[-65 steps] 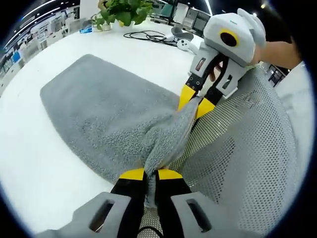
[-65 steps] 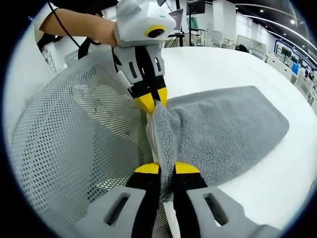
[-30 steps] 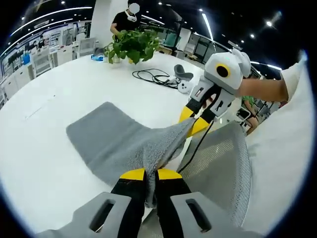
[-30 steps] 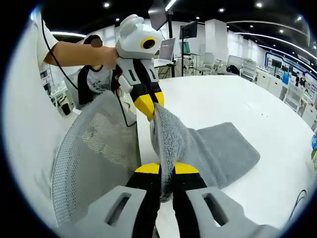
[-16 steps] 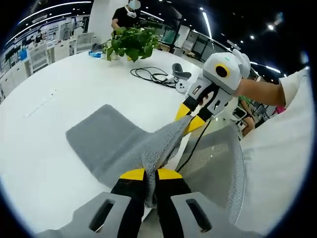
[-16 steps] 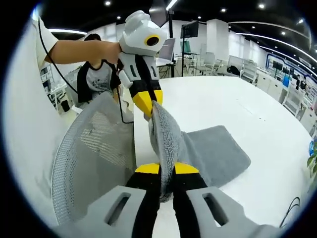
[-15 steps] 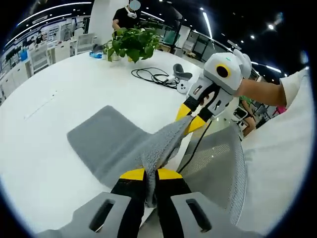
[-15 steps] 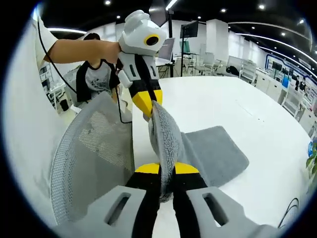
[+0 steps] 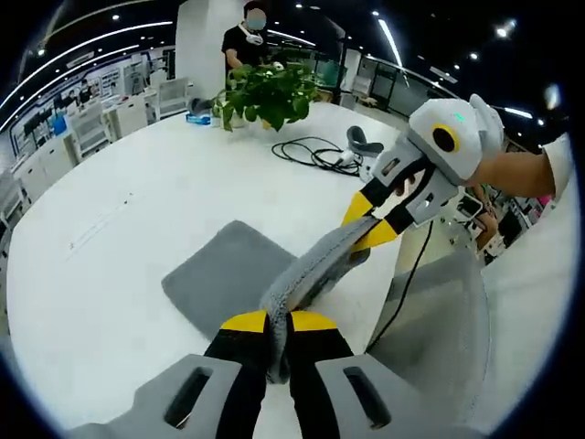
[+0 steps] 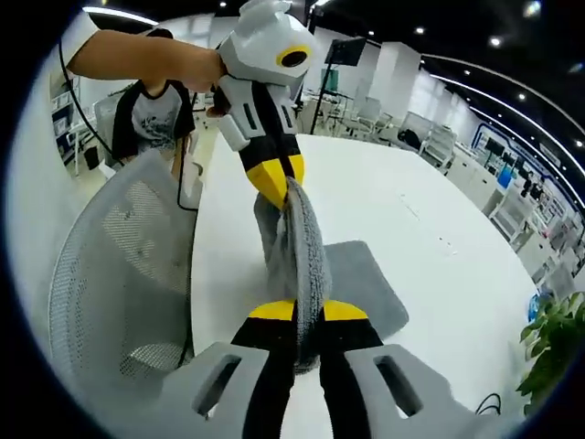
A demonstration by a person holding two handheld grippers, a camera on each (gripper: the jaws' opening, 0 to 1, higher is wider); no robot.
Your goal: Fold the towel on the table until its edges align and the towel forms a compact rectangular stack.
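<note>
The left gripper is pinching one end of the grey towel, its jaws pressed together on the cloth. The right gripper is clamping the other end. The held edge is hanging raised between them above the white table, while the towel's far portion is lying flat on it.

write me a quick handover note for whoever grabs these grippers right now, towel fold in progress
Left gripper: shut on the towel edge.
Right gripper: shut on the same edge further along; it shows in the left gripper view at.
Towel: near edge lifted and stretched between the grippers, far part lying flat on the white table.
Done: edge gripped and raised.
Left: carry the edge over the far part, lay it down with edges aligned, release, then probably fold again.
</note>
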